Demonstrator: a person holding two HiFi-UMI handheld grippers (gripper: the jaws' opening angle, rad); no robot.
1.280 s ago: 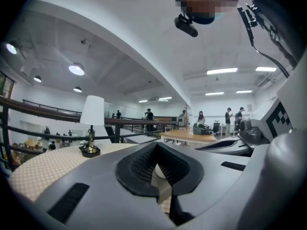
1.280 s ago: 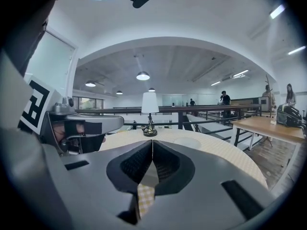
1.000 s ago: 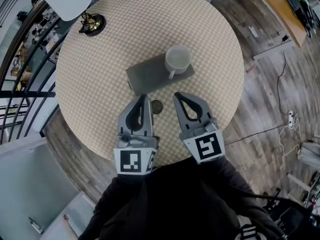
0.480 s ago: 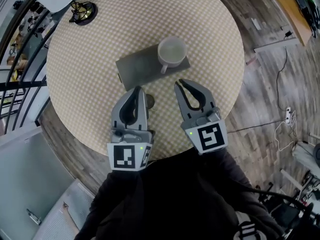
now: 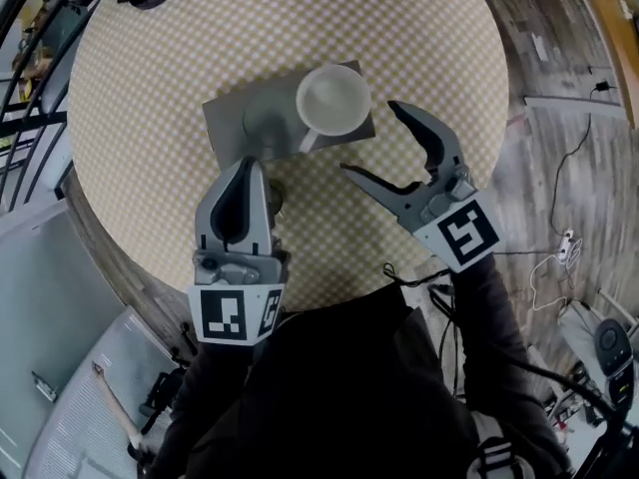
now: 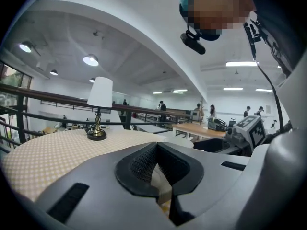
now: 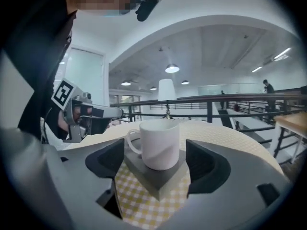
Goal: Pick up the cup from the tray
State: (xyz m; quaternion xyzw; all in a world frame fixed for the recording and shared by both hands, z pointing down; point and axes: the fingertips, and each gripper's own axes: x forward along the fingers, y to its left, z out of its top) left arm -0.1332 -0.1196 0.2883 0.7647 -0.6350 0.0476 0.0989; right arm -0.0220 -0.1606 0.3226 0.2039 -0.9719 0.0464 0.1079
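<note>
My right gripper (image 5: 367, 136) jaws just opened wide, nothing between them, squared up on the cup (image 5: 332, 101) at the tray's (image 5: 228, 123) right end. Left gripper (image 5: 243, 168) jaws shut, empty, parked clear.

The grey left claw (image 5: 248, 164) and right claw (image 5: 367, 136) have black ribbed pads and a white cube (image 5: 235, 314) of black square markers each. The right one's jaws have just been opening, with the cup (image 5: 332, 98) between them. Black sleeves (image 5: 489, 307) cover the arms, with thin black cables (image 5: 411, 276) at the right cuff.
</note>
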